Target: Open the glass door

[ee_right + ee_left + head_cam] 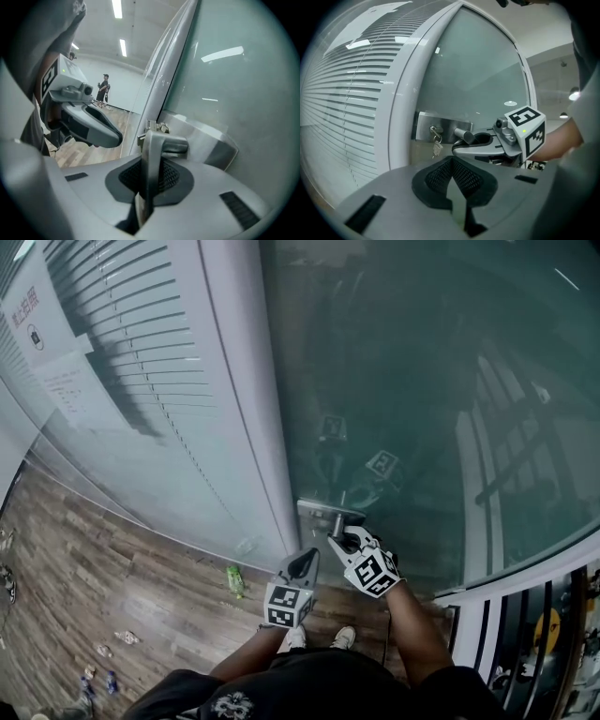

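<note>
Between the right gripper's (149, 180) jaws stands the door handle (153, 154), pinched tight on both sides. Behind it, a metal plate (201, 136) fixes the handle to the glass door (243, 84), near the white frame (168, 70). Just to the left, the left gripper (452, 183) hangs closed and empty, short of the keys (436, 145) in the lock.

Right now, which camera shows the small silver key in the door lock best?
The left gripper view: the small silver key hangs clearly from the steel lock plate. The right gripper view gives a glimpse behind the metal door handle; in the head view it is too small to tell.
</note>
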`<state>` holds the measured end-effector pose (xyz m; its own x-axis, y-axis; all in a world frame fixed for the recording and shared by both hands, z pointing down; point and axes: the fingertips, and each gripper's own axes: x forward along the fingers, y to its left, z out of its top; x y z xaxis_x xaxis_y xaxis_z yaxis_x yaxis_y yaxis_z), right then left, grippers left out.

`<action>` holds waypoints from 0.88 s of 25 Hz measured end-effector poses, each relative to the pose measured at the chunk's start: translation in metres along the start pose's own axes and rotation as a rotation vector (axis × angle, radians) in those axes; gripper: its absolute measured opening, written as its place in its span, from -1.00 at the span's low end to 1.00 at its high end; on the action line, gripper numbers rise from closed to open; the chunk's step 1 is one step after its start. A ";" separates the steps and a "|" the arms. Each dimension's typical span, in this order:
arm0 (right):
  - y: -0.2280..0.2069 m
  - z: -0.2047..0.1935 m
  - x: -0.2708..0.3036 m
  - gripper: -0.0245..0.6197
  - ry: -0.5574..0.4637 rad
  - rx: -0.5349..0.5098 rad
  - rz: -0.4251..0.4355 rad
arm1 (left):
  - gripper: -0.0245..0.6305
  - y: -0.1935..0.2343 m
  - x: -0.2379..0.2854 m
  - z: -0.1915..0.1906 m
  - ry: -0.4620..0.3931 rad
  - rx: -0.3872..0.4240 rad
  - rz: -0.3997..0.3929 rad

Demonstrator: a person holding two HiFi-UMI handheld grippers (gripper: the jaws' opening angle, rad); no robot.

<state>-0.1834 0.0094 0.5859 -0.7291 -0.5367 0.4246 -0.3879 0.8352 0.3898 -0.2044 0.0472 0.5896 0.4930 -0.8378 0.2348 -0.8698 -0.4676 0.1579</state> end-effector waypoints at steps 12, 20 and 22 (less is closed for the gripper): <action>-0.017 -0.004 0.009 -0.81 0.010 0.024 0.020 | -0.91 -0.005 0.015 0.007 0.004 0.031 0.058; -0.067 -0.019 0.015 -0.85 0.021 0.044 0.065 | -0.91 -0.014 0.059 0.030 -0.001 0.052 0.154; -0.074 -0.026 0.018 -0.86 0.023 0.058 0.072 | -0.91 -0.018 0.066 0.029 0.011 0.049 0.169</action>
<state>-0.1527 -0.0647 0.5862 -0.7431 -0.4772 0.4691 -0.3675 0.8769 0.3099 -0.1566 -0.0080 0.5741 0.3395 -0.9027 0.2644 -0.9402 -0.3336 0.0683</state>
